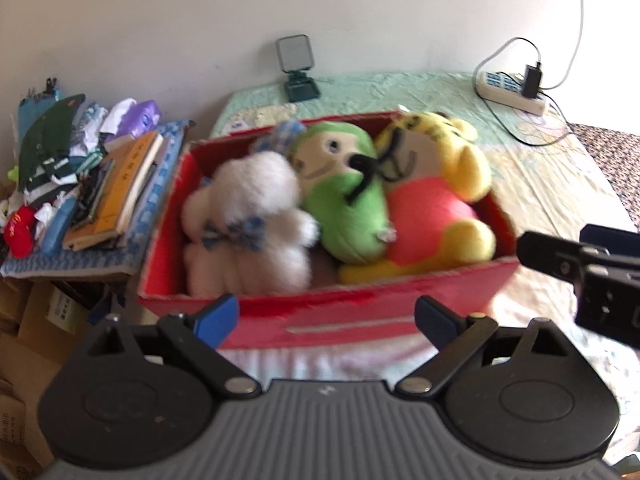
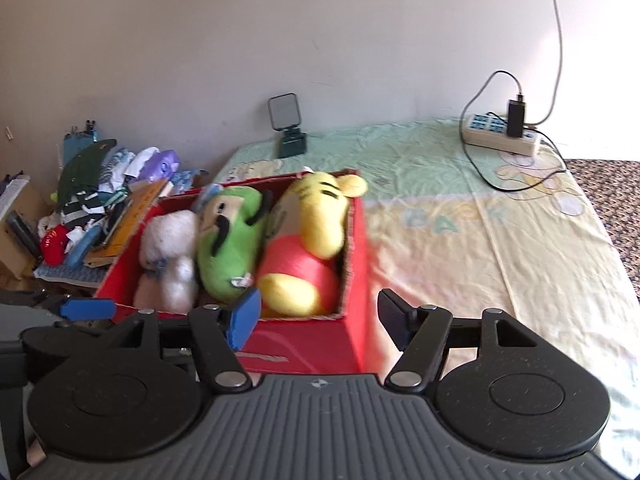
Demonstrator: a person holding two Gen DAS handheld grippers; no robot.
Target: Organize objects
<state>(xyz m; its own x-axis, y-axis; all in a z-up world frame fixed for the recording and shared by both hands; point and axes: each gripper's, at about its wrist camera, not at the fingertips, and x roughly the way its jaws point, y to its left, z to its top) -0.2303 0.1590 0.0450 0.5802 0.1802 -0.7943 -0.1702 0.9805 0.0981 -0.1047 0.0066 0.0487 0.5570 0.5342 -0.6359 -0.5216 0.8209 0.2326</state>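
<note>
Facing you on the bed [image 2: 500, 248], the red box [image 1: 320, 320] holds three toys side by side: white [image 1: 244, 224], green [image 1: 344, 208], yellow [image 1: 436, 216]. Your left hand-held gripper [image 1: 326, 316] and right hand-held gripper [image 2: 318, 320] both stand apart, empty, just before its near wall. Left of it sit piled books [image 1: 120, 184]; behind, a stand [image 1: 298, 68] and power strip [image 1: 512, 90].

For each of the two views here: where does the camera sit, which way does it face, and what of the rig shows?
Left wrist: on the left gripper, looking down at the red box front; open fingers below, right gripper at right edge.
Right wrist: on the right gripper, facing the box's right corner; open fingers, left gripper at left edge.
Shared: box, white, green, yellow toys, power strip.
</note>
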